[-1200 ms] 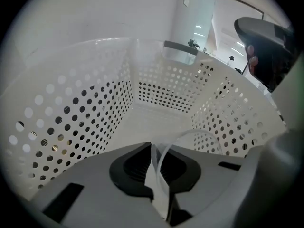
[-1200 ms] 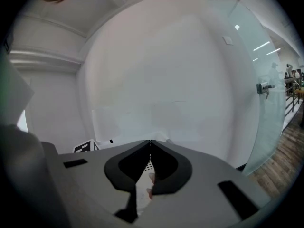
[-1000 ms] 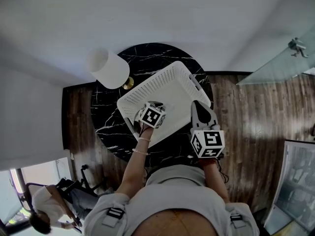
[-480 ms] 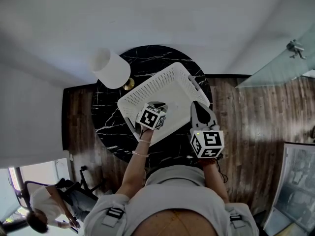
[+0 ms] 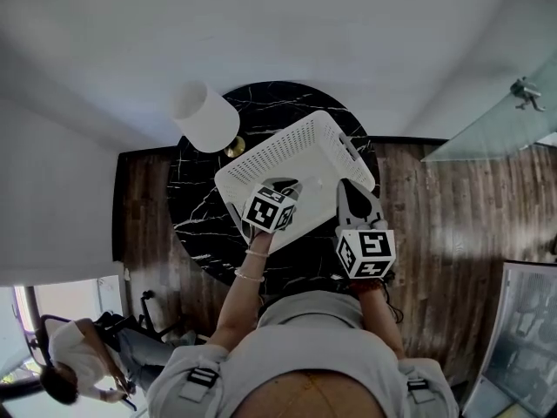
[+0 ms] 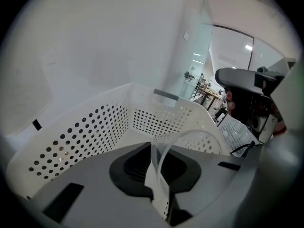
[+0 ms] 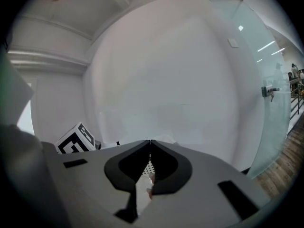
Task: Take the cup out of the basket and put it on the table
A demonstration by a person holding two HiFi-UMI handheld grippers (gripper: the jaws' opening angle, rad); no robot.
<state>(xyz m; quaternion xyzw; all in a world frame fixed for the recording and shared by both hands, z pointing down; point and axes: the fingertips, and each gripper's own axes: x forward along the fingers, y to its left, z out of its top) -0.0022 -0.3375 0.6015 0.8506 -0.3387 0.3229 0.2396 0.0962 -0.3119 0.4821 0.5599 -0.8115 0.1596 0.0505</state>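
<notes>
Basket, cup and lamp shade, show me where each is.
basket (image 5: 280,146), head view, perforated far wall
cup (image 6: 190,133), left gripper view, clear rim
lamp shade (image 5: 206,117), head view, its side

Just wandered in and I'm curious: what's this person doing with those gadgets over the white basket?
A person holds tongs in each hand over a white perforated basket on a round black marble table. The left tongs are inside the basket, pinching the wall of a clear cup. The right tongs are closed at the basket's right edge. The cup isn't on the table yet.
</notes>
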